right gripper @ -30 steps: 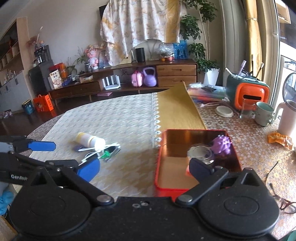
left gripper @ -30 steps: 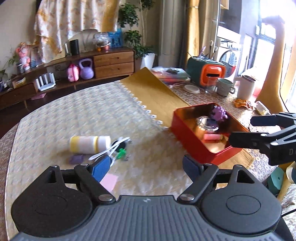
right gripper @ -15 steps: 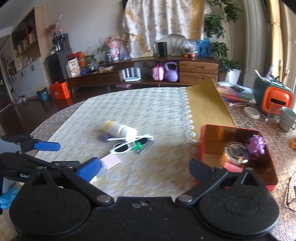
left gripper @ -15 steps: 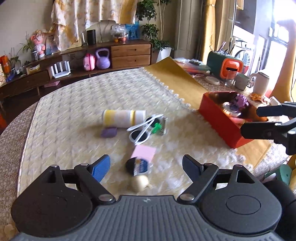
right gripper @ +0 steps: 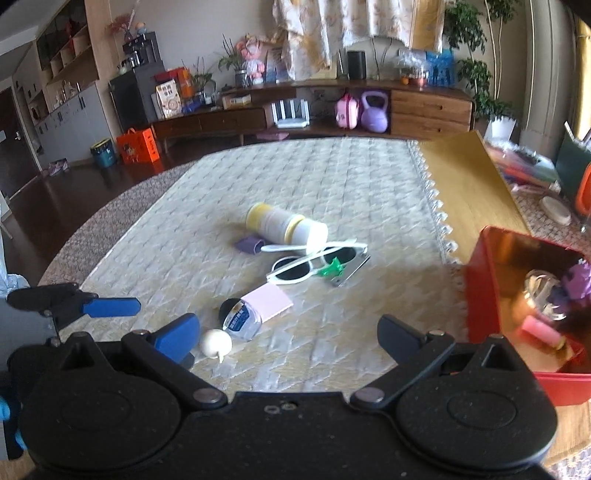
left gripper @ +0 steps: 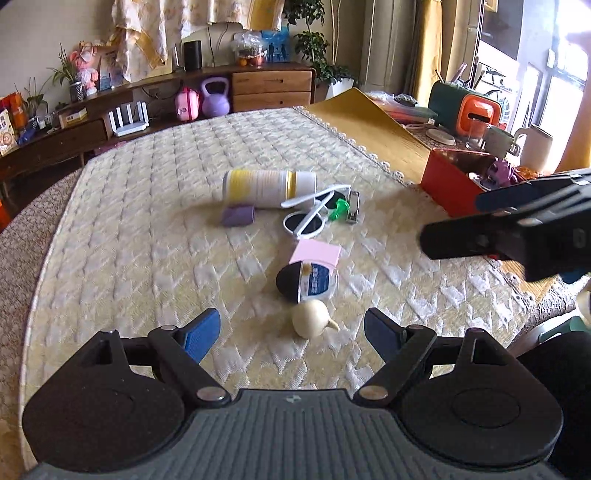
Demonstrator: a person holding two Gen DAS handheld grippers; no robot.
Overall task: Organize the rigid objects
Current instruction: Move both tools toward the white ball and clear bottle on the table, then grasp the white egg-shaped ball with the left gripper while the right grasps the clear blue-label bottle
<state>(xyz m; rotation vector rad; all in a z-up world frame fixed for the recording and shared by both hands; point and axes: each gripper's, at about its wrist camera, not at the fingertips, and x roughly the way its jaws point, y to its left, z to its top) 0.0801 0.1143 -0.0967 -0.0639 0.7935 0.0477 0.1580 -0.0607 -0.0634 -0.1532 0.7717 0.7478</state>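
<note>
This is a home, a living room. Behind the big table (right gripper: 332, 177) stands a long wooden cabinet (right gripper: 428, 107) with toys, a purple kettlebell (right gripper: 375, 114) and plants (right gripper: 469, 29) beside it.

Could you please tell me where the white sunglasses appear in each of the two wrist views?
Left wrist: the white sunglasses lie just above centre, right of the yellow-banded bottle.
Right wrist: the sunglasses lie at centre, below the same bottle.
Shared landmark: the red box, to their right in both views.
</note>
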